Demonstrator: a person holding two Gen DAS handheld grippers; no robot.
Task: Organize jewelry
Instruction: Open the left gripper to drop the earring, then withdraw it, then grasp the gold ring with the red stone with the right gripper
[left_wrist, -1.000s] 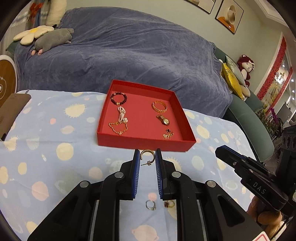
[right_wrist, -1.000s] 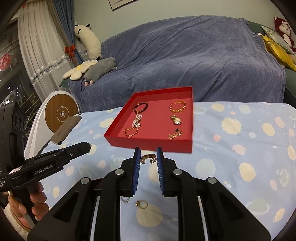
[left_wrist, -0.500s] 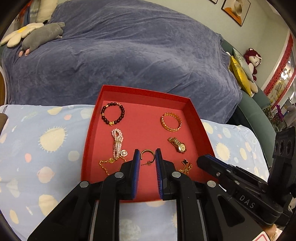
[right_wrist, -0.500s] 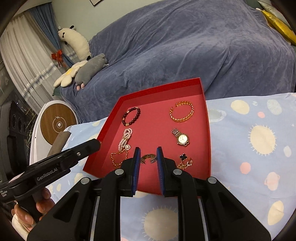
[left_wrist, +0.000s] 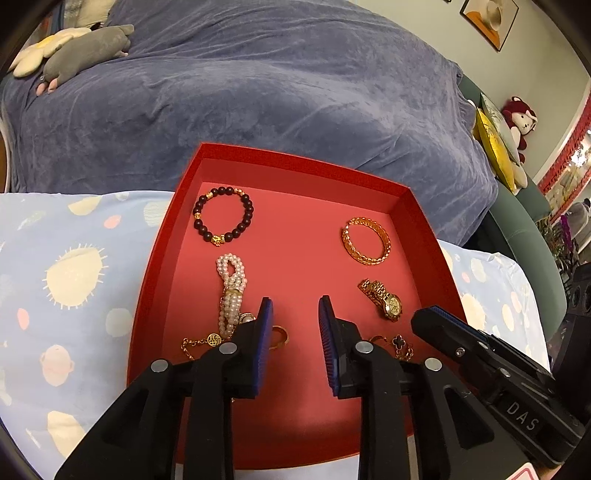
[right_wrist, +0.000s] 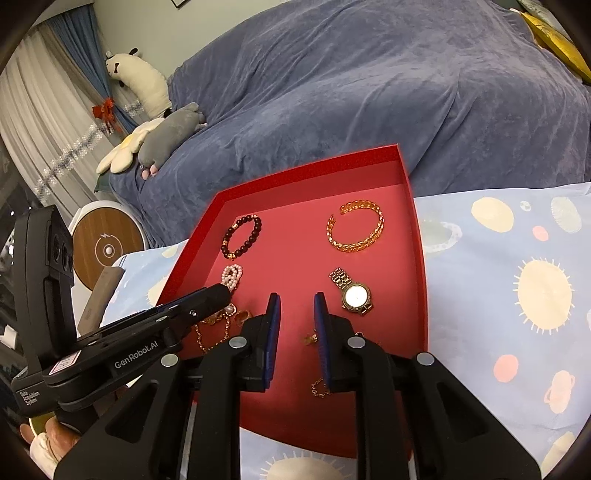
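While the left gripper (left_wrist: 295, 314) hangs over the near half of the red tray (left_wrist: 162, 243), its jaws have just been opening and now stand apart with only bare tray floor between the blue pads. A small gold hoop (left_wrist: 277, 336) lies on the tray floor just beside the left pad, partly hidden by it; the pads do not press on it. Left of that finger lie a pearl bracelet (left_wrist: 232, 291) and a gold chain (left_wrist: 201, 341). Farther back sit a dark bead bracelet (left_wrist: 223, 221) and a gold bangle (left_wrist: 365, 240); a gold watch (left_wrist: 382, 299) lies right of the right finger, with a clover chain (left_wrist: 399, 341) near it. At lower right the right gripper (left_wrist: 432, 314) reaches in over the tray's right side.

Seen from the right wrist, the right gripper (right_wrist: 296, 308) also stands over the near part of the tray (right_wrist: 419, 251), its jaws a little apart and nothing pinched. A small gold piece (right_wrist: 311, 338) lies on the floor low in the gap, close to the right pad; whether it touches the pad I cannot tell. The watch (right_wrist: 352, 293) sits just right of the tips, the bangle (right_wrist: 354, 229) and bead bracelet (right_wrist: 242, 236) beyond. The left gripper (right_wrist: 218, 293) comes in from the left over the pearls (right_wrist: 232, 275), the hoop (right_wrist: 242, 315) just below its tip.
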